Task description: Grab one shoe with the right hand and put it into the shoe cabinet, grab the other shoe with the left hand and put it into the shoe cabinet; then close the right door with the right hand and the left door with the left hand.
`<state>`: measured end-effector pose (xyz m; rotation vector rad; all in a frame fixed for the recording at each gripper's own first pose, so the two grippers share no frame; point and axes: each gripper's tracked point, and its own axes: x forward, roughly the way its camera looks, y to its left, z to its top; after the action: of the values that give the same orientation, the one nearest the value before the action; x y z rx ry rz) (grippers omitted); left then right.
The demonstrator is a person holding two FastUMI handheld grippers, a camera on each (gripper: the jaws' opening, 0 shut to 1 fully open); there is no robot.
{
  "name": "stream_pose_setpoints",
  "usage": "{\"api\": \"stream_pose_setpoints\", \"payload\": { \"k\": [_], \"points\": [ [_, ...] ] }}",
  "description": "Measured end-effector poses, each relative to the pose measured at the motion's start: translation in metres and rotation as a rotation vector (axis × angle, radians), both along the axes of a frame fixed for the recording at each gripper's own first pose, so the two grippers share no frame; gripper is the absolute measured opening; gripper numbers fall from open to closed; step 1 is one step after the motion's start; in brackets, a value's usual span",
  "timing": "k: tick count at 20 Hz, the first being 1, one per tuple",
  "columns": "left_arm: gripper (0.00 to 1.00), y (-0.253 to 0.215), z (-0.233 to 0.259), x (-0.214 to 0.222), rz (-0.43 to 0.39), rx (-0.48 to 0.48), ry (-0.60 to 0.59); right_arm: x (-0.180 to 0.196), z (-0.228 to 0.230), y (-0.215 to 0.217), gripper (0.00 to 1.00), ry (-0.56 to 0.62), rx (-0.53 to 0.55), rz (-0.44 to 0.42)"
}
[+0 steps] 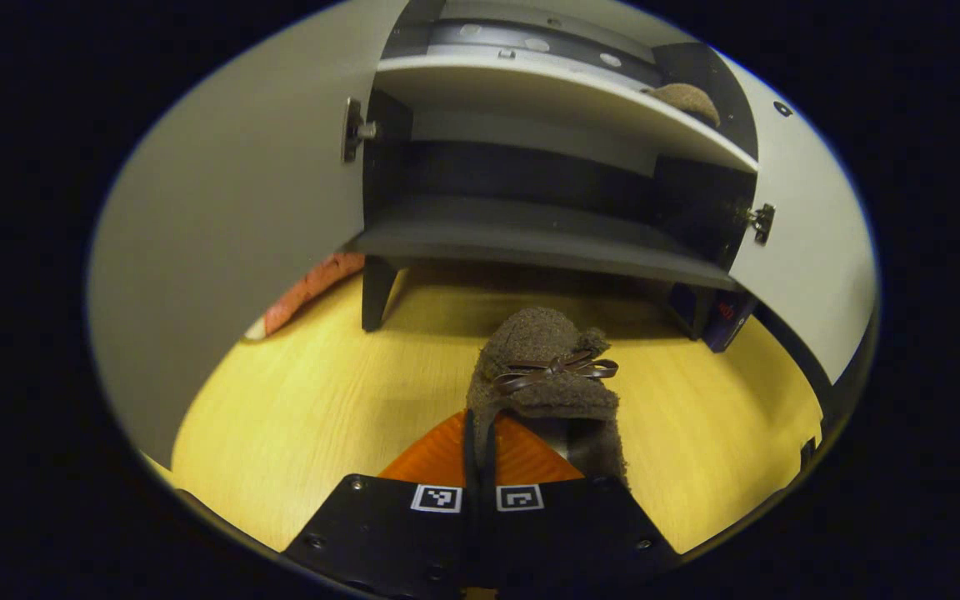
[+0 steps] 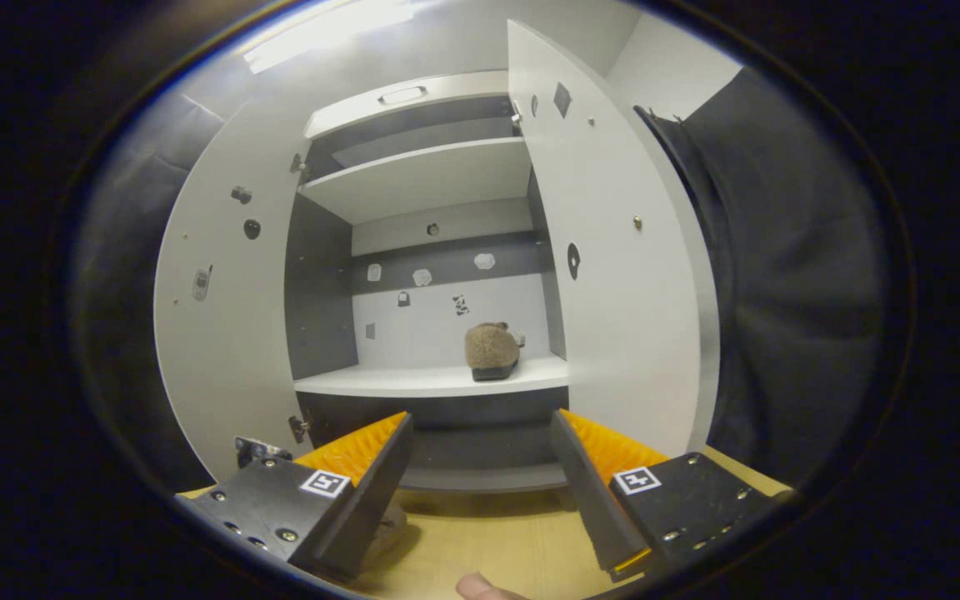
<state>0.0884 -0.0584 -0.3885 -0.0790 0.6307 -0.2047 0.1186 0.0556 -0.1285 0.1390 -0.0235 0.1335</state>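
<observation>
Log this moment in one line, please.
left tool shut on shoe | right tool open | other shoe on shelf | doors open

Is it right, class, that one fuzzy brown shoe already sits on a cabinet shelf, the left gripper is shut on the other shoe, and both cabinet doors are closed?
Not quite. Both doors, the left door and the right door, stand open, as the right gripper view shows. The rest holds: one shoe sits on a shelf, and the left gripper is shut on the other shoe.

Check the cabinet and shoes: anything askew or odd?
Nothing stands out. One shoe sits flat on the shelf; the left gripper holds the other shoe above the floor. Both doors are open.
</observation>
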Motion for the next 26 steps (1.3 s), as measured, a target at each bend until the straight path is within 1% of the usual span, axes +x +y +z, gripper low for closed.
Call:
{"api": "stream_pose_setpoints", "payload": {
  "k": [2, 4, 9, 14, 20, 24, 26],
  "points": [
    [0.01, 0.0, 0.031, 0.004, 0.0, 0.008, -0.082, 0.0, 0.002, -0.005, 0.99, -0.01, 0.026, -0.009],
    [0.01, -0.003, 0.062, 0.011, 0.003, -0.006, -0.143, -0.002, 0.005, -0.008, 0.99, -0.021, 0.032, -0.01],
    [0.01, -0.008, 0.133, 0.027, 0.022, -0.034, -0.244, 0.0, 0.014, -0.007, 0.99, -0.031, 0.008, -0.001],
    [0.01, -0.007, 0.204, 0.057, 0.051, -0.051, -0.355, 0.003, 0.027, -0.01, 0.99, -0.051, -0.014, -0.005],
    [0.0, -0.011, 0.273, 0.114, 0.086, -0.108, -0.43, 0.004, 0.047, -0.024, 0.99, -0.077, 0.025, -0.026],
    [0.01, -0.021, 0.308, 0.164, 0.138, -0.169, -0.468, 0.002, 0.052, -0.023, 0.98, -0.083, 0.002, -0.023],
    [0.01, -0.029, 0.316, 0.187, 0.135, -0.163, -0.488, 0.001, 0.049, -0.021, 0.99, -0.078, -0.01, -0.022]
  ]
}}
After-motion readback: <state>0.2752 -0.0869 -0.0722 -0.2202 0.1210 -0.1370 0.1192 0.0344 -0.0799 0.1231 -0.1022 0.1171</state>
